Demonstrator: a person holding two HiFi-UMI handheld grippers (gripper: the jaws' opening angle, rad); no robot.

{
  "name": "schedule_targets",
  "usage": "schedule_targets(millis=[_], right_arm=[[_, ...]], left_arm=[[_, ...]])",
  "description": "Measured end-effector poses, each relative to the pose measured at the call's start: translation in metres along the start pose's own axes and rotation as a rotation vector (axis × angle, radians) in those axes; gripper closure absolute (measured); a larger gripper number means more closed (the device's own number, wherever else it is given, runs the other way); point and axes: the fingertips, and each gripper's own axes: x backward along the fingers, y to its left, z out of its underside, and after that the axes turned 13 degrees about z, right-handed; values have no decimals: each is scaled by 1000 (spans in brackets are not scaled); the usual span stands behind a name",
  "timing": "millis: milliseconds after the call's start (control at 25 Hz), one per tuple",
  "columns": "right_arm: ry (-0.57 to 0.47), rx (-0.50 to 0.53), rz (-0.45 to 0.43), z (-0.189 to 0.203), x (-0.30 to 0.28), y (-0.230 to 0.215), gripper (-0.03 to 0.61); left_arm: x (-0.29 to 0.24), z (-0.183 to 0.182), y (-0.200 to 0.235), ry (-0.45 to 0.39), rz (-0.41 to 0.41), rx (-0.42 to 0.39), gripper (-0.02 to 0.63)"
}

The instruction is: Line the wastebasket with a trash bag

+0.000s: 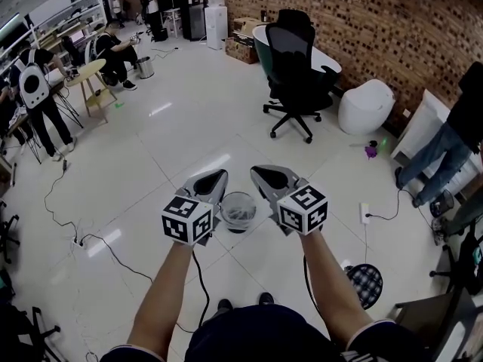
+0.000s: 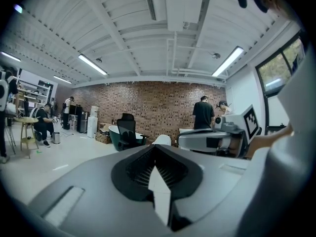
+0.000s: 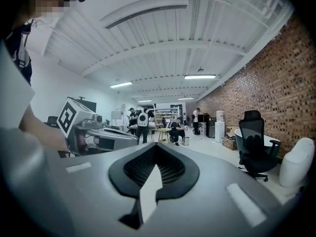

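I am holding the left gripper (image 1: 219, 176) and right gripper (image 1: 260, 173) side by side, each with jaws pressed together. The wastebasket (image 1: 238, 211) is sitting on the floor (image 1: 189, 127) below, between them, and an office chair (image 1: 296, 59) is standing farther off by the brick wall (image 1: 377, 21)

Wastebasket (image 1: 238, 211) on floor (image 1: 189, 127) — left claw (image 1: 220, 175), right claw (image 1: 257, 170) flanking

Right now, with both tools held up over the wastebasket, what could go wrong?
Both the left tool and the right tool are shut, and I cannot make out a bag in either, so the wastebasket may end up unlined. It stands free on the glossy floor; a nudge could slide or tip it. A black cable runs by the feet; tripping is possible.
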Motion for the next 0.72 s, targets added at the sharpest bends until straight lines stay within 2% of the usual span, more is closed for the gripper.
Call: schedule_targets(millis=[720], right_arm=[[5, -7, -20, 2, -1, 8, 578]], left_arm=[[1, 1, -4, -13, -6, 15, 603]])
